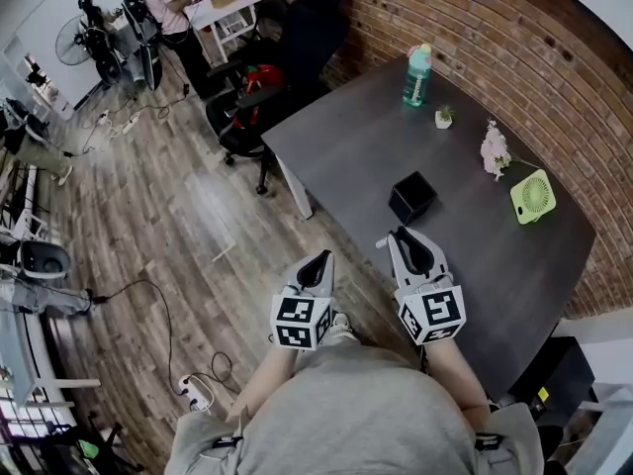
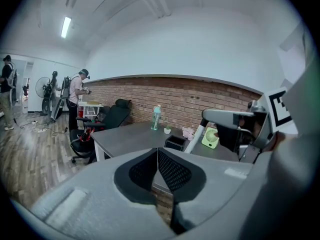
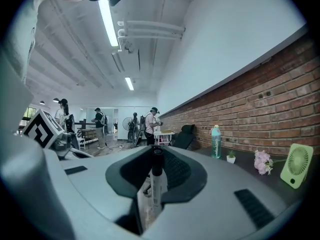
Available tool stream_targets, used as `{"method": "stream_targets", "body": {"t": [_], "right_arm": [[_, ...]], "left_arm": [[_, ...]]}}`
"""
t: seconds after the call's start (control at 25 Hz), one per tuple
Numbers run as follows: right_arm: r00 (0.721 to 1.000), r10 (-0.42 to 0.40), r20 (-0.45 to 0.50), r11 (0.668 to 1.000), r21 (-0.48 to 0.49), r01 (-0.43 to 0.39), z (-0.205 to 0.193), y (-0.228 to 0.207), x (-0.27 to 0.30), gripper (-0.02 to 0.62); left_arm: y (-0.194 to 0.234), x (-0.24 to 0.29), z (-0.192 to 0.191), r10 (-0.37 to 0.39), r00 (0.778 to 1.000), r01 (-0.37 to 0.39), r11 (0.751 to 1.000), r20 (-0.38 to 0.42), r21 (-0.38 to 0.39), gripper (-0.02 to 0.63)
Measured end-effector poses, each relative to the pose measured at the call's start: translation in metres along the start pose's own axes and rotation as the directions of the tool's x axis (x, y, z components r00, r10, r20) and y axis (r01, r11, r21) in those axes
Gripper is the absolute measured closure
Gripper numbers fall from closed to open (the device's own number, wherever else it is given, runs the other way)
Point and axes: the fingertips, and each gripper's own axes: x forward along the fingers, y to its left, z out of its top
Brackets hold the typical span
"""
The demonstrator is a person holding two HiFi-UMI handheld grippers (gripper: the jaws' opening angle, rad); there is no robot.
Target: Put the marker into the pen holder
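Note:
The marker, white with a black cap, stands clamped between the pads of my right gripper. In the head view the right gripper hovers over the near part of the dark table, and the marker's white end pokes out at its left. The black square pen holder stands on the table just beyond that gripper's tips. My left gripper hangs off the table's near edge, over the floor, shut with nothing in it. The left gripper view shows the holder ahead and the right gripper beside it.
On the table's far side stand a green bottle, a small potted plant, pink flowers and a green desk fan. Black office chairs sit at the table's left end. A person stands at a far white desk.

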Motion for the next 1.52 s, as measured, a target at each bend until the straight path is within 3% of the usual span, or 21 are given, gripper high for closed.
{"method": "stream_targets", "body": {"t": [0.64, 1.16, 1.52], "right_arm": [[0.99, -0.138, 0.003, 0.99, -0.015, 0.138, 0.009, -0.051, 0.079, 0.529], [0.948, -0.318, -0.017, 0.948, -0.014, 0.318, 0.006, -0.13, 0.072, 0.529], [0.929, -0.365, -0.067, 0.931, -0.016, 0.365, -0.022, -0.168, 0.079, 0.529]], "left_arm": [[0.049, 0.089, 0.03, -0.123, 0.992, 0.124, 0.991, -0.04, 0.039, 0.588], [0.037, 0.124, 0.02, -0.211, 0.972, 0.217, 0.975, -0.106, 0.05, 0.588], [0.025, 0.149, 0.015, -0.234, 0.964, 0.241, 0.969, -0.128, 0.044, 0.588]]}}
